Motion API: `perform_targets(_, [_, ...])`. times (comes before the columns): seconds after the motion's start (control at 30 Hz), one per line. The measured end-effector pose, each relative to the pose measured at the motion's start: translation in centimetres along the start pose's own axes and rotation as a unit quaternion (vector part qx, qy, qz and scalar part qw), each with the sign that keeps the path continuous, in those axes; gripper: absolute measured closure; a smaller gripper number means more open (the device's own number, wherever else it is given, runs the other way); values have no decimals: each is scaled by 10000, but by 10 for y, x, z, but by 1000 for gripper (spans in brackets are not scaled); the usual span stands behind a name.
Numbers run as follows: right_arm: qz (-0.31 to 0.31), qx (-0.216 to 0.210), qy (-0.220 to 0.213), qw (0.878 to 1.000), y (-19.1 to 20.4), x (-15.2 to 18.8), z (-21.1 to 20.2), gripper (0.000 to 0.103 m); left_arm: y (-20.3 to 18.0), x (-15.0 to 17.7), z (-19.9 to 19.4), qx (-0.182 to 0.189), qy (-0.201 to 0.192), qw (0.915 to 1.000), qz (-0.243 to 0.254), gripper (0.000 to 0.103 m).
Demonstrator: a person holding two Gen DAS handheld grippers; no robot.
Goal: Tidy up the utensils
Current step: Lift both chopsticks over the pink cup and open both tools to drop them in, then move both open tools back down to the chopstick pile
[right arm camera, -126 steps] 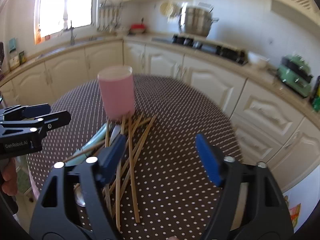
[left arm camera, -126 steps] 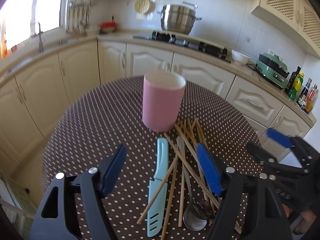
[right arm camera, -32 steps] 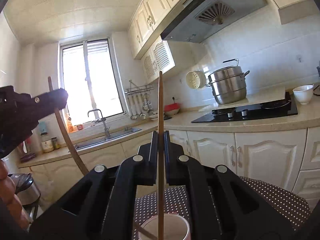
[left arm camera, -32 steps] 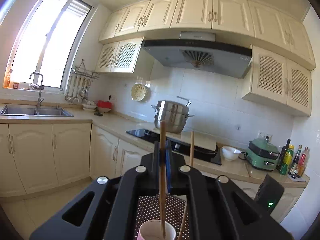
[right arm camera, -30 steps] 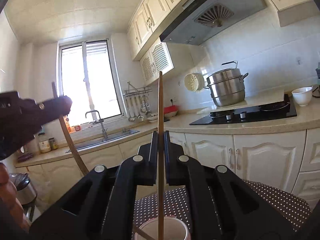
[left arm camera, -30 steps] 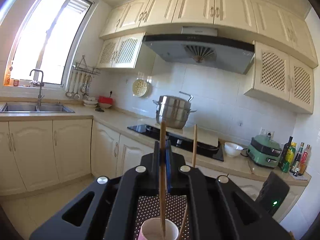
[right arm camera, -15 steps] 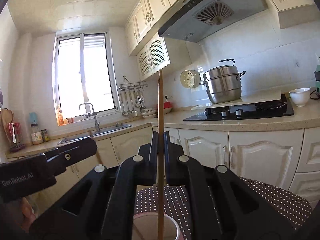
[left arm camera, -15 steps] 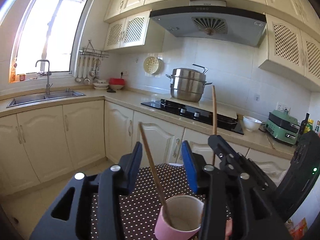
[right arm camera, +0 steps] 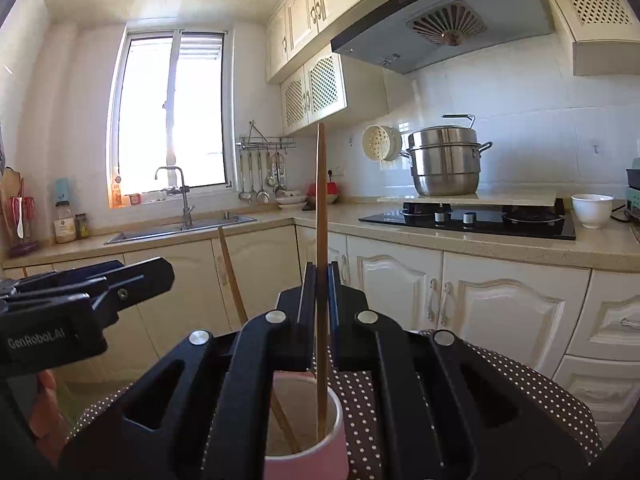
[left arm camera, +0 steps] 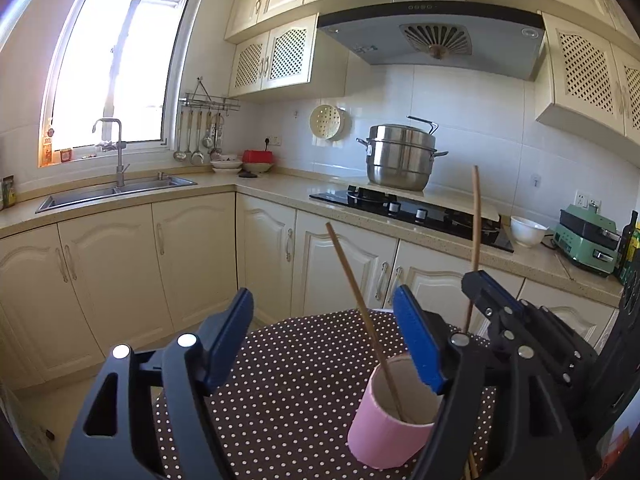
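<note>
A pink cup (left arm camera: 386, 434) stands on the dotted table (left arm camera: 296, 380). One wooden chopstick (left arm camera: 362, 308) leans in it, free between the blue pads of my left gripper (left arm camera: 324, 340), whose jaws are opening and touch nothing. My right gripper (right arm camera: 320, 280) is shut on a second chopstick (right arm camera: 321, 208), held upright with its lower end inside the pink cup (right arm camera: 308, 456). The released chopstick (right arm camera: 232, 276) leans left in the right wrist view. The right gripper (left arm camera: 486, 286) shows at the right of the left wrist view, gripping its chopstick (left arm camera: 475, 216).
Cream cabinets and a counter run behind the table, with a sink (left arm camera: 116, 190), a black hob (left arm camera: 408, 210) bearing a steel pot (left arm camera: 402, 158), and a white bowl (left arm camera: 528, 231). A person's hand (right arm camera: 44, 412) holds the left gripper at the left edge.
My left gripper opened and let go of its chopstick, which now leans in the cup. Both grippers sank toward the cup; the right one stayed shut on its chopstick.
</note>
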State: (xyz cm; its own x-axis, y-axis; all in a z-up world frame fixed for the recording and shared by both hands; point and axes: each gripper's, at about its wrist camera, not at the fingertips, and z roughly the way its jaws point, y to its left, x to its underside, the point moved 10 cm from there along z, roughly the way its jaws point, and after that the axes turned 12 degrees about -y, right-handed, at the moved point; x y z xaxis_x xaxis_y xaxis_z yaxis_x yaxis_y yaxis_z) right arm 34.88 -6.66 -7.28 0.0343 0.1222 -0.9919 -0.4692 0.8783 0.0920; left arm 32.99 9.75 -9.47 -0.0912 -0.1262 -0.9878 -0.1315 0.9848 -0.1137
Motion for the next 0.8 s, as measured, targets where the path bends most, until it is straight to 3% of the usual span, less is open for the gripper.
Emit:
perform_targets(0.3, [-47, 194, 226, 9995, 3, 9, -17, 94, 6, 9, -13, 22, 130, 9999, 1, 28])
perform_targets(0.37, [-37, 241, 238, 9994, 2, 10, -21, 83, 6, 11, -16, 28, 158, 9999, 27, 28])
perform_targets(0.43, [-27, 289, 220, 9993, 2, 8, -27, 61, 6, 14, -23, 37, 170, 9998, 55, 28])
perform_targets(0.47, [-18, 304, 214, 9993, 2, 8, -30, 57, 7, 14, -25, 34, 170, 9998, 57, 28])
perform_targets(0.8, [-182, 489, 212, 9984, 3, -3, -63, 43, 10, 11, -59, 75, 126, 9999, -7, 25])
